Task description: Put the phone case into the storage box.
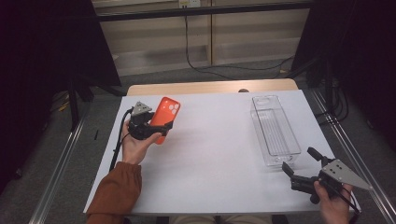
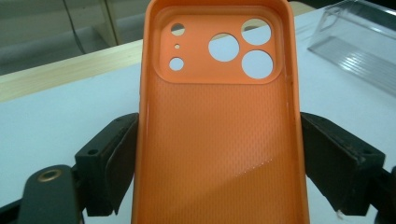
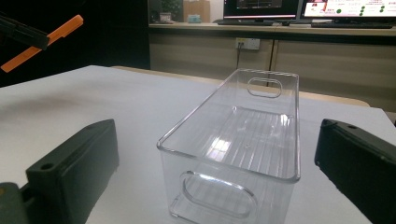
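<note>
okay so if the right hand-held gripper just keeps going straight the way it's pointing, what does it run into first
Most likely the clear plastic bin: its near end wall sits directly ahead, centred between the open jaws of the right hand-held gripper. Nothing lies between them, though the exact gap is hard to judge.

phone case (image 1: 165, 116): left, above table (image 1: 210, 154) | bin (image 1: 274, 130): right, on table

There was one orange phone case (image 1: 165, 118) and one clear plastic bin (image 1: 274, 130). One white desk (image 1: 215, 154) carried them. Two grippers were in view, the left gripper (image 1: 159, 127) and the right gripper (image 1: 299, 165), each with two fingers.
</note>
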